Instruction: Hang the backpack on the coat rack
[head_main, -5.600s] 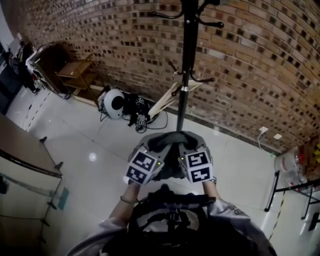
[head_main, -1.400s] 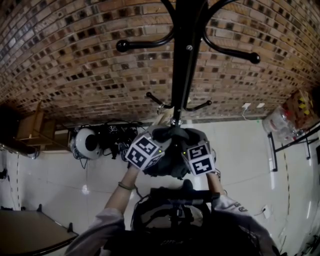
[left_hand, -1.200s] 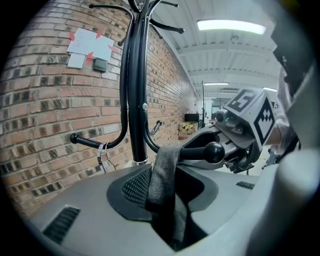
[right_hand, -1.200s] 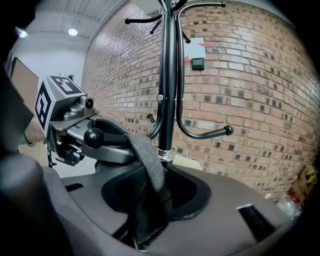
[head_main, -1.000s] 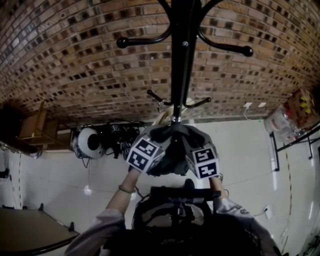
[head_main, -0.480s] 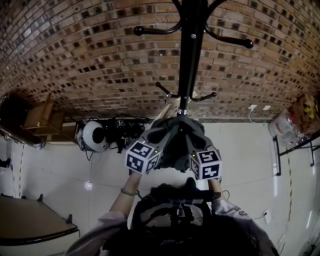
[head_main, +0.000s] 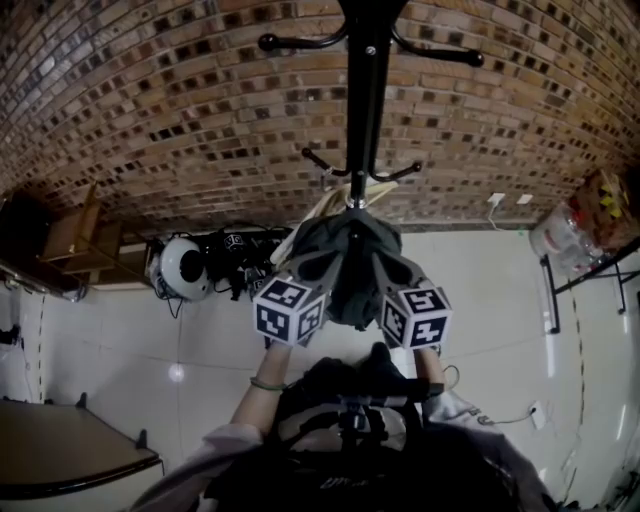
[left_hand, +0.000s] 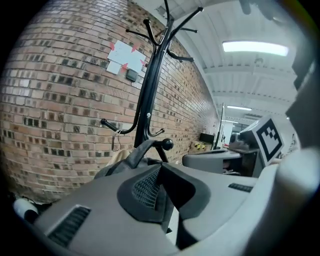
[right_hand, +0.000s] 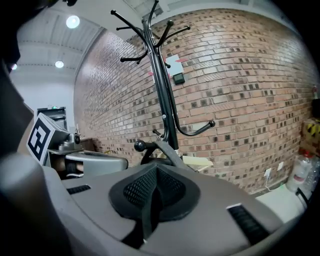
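Note:
The dark grey backpack (head_main: 345, 262) hangs against the black coat rack (head_main: 367, 110), below its low hooks. In the left gripper view its top strap (left_hand: 142, 150) loops over a ball-tipped hook (left_hand: 166, 145); the right gripper view shows that strap (right_hand: 167, 150) and hook (right_hand: 139, 146) too. My left gripper (head_main: 316, 264) and right gripper (head_main: 394, 267) sit just in front of the bag, one on each side. Both are shut, pads pressed together with nothing between them, in the left gripper view (left_hand: 160, 167) and the right gripper view (right_hand: 157, 170).
A brick wall (head_main: 150, 120) stands behind the rack. On the floor at its foot lie a white round helmet-like thing (head_main: 180, 268) with cables and a pale plank (head_main: 305, 225). A wooden stand (head_main: 75, 235) is at left, a table corner (head_main: 60, 450) lower left, bottles (head_main: 560, 235) right.
Both grippers have drawn back from the rack toward me and rolled. The backpack has left them and now hangs on the rack by itself.

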